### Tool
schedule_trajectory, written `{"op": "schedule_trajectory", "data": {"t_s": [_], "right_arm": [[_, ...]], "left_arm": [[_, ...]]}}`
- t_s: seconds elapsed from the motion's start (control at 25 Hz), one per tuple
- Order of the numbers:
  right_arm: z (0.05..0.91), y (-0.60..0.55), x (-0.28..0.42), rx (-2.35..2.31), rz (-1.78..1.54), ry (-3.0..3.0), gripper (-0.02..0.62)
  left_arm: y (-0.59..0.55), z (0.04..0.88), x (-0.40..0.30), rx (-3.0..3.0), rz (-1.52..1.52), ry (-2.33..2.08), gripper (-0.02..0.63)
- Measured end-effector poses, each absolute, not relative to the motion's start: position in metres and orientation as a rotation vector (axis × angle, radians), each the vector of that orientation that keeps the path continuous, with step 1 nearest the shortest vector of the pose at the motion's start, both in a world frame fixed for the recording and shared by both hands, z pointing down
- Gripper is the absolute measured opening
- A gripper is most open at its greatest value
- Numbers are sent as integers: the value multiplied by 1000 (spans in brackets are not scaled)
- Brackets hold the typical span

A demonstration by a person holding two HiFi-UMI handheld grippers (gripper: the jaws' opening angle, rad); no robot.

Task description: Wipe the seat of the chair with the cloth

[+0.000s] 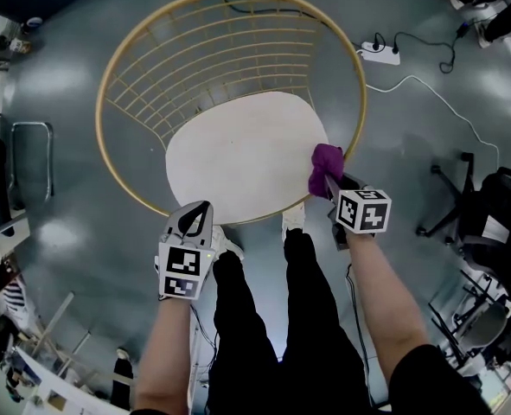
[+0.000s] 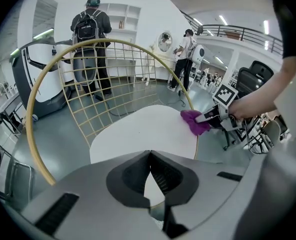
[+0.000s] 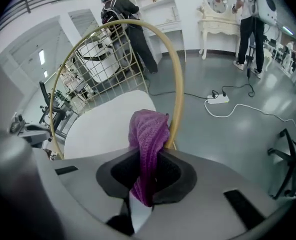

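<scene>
Nearest to you: left gripper (image 1: pixel 194 216), held low at the front left edge of the seat (image 1: pixel 238 158). In its own view the left gripper (image 2: pixel 150 153) has its jaws closed tip to tip with nothing between them. It carries nothing and touches nothing that I can see.

Right gripper (image 1: pixel 329 181): jaws clamped on the cloth (image 1: pixel 326 164). The right gripper view shows the purple knit cloth (image 3: pixel 149 129) pinched in the right gripper (image 3: pixel 148 170), with a bunch standing out ahead of the jaws and a tail hanging behind.

Where the cloth is: at the right edge of the seat, just beside the gold hoop (image 1: pixel 108 67). It appears to rest on the seat rim there, though contact is not certain.

Progress, as a judgement:
- Cloth is picked up and brought to the chair: done.
- Wiping: you are at one end of the seat. The white surface looks even all over, with no mark or streak to separate wiped from unwiped, so the share covered cannot be read.
- Left to do, at the least: carry the cloth across the middle, the left side and the front edge.

Count:
- chairs with hoop and wire back (image 1: pixel 212 59): 1
- seats: 1
- cloths: 1
- grippers: 2
- power strips on the floor (image 1: pixel 379 52): 1
- persons standing in the background: at least 2
</scene>
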State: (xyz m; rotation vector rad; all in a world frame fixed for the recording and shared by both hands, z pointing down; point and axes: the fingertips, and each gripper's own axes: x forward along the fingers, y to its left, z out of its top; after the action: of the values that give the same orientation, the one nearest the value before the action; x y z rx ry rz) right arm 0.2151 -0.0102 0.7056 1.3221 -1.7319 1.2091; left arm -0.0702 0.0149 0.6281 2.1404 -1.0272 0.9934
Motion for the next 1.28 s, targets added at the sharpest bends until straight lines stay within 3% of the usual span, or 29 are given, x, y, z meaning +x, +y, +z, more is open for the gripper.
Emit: {"op": "schedule_trajectory", "data": {"t_s": [0.48, 1.28], "right_arm": [[597, -40, 199, 1356, 1199, -2024, 71], [299, -2, 74, 1148, 734, -2612, 71]], "left_arm": [[12, 544, -78, 2155, 803, -1090, 15], [48, 274, -132, 2486, 292, -1240, 17]]}}
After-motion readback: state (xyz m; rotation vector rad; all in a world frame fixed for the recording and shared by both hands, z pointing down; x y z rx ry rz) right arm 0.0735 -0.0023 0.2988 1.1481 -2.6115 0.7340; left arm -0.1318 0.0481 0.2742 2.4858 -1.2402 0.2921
